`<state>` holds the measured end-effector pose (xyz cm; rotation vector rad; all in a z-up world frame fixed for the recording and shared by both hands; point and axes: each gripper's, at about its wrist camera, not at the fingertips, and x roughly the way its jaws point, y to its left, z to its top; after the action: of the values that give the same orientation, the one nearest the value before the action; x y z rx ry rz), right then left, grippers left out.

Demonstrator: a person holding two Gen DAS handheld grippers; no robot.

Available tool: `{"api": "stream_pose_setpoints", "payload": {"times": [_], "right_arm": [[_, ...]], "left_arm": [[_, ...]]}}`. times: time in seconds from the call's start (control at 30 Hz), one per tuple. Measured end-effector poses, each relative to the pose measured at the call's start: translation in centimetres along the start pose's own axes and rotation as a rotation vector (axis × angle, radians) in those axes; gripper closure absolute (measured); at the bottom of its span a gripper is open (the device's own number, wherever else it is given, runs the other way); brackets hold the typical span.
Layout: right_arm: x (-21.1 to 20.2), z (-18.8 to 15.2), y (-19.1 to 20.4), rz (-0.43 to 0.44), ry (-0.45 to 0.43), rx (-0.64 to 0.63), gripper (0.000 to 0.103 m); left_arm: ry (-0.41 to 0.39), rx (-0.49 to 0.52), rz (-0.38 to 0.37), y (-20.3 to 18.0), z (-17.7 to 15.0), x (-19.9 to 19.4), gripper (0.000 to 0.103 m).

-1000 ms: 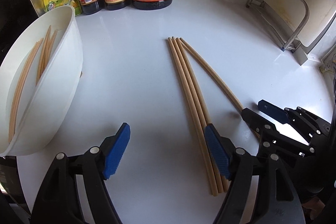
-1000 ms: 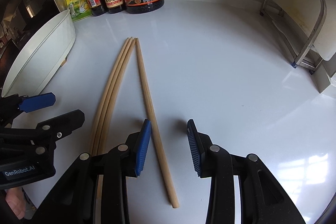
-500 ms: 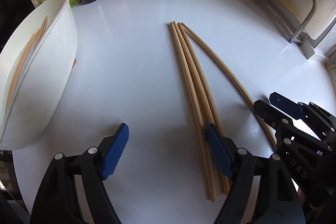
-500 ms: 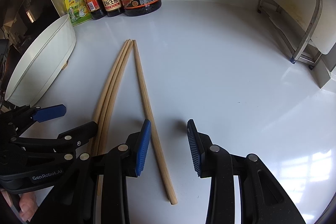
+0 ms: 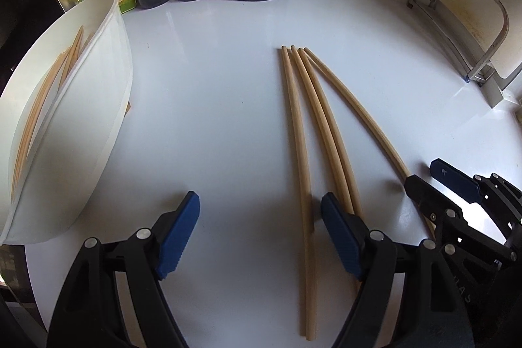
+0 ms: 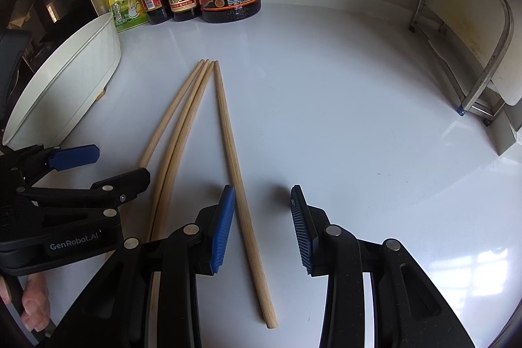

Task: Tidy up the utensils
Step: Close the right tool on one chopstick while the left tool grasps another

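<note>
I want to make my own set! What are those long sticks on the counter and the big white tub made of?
The chopsticks look like bare wood or bamboo: pale tan, matte, with faint grain lines along them. The white tub seems to be plastic: smooth, thin-walled, softly glossy, though from here ceramic cannot be fully ruled out.

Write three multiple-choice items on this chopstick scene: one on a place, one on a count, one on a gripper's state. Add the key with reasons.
1. Where is the white bin?
A. left of the loose chopsticks
B. right of them
C. behind the bottles

2. How many chopsticks lie loose on the counter?
A. two
B. four
C. six

3. The right gripper is:
A. shut on a chopstick
B. open over one chopstick
C. holding a bottle

Key: A, the bin stands at the left edge; B, four tips show together; B, its pads straddle one stick without pressing it.
</note>
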<state>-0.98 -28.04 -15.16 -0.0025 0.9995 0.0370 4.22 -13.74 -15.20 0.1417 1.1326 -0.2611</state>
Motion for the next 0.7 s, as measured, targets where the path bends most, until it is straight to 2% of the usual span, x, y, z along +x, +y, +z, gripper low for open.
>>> {"api": "stream_pose_setpoints", "payload": {"times": [0.23, 0.4, 0.47, 0.6, 0.67, 0.7], "right_arm": [[0.6, 0.6, 0.6, -0.029, -0.012, -0.034, 0.069], [0.9, 1.0, 1.2, -0.034, -0.012, -0.067, 0.069], [1.1, 1.1, 1.3, -0.036, -0.015, -0.065, 0.071], [1.1, 1.0, 1.8, -0.041, -0.021, -0.070, 0.093], [1.1, 0.9, 1.9, -0.044, -0.024, -0.072, 0.096], [1.1, 0.9, 2.0, -0.041, -0.023, -0.069, 0.096]], "left_arm": [[-0.007, -0.018, -0.005, 0.1, 0.6, 0.2, 0.028], [-0.022, 0.003, -0.002, 0.2, 0.4, -0.1, 0.037], [-0.028, 0.008, -0.008, 0.3, 0.4, -0.2, 0.045], [-0.041, 0.017, -0.016, 0.4, 0.5, -0.4, 0.059], [-0.042, 0.021, -0.024, 0.4, 0.6, -0.5, 0.076], [-0.042, 0.025, -0.028, 0.4, 0.6, -0.5, 0.081]]}}
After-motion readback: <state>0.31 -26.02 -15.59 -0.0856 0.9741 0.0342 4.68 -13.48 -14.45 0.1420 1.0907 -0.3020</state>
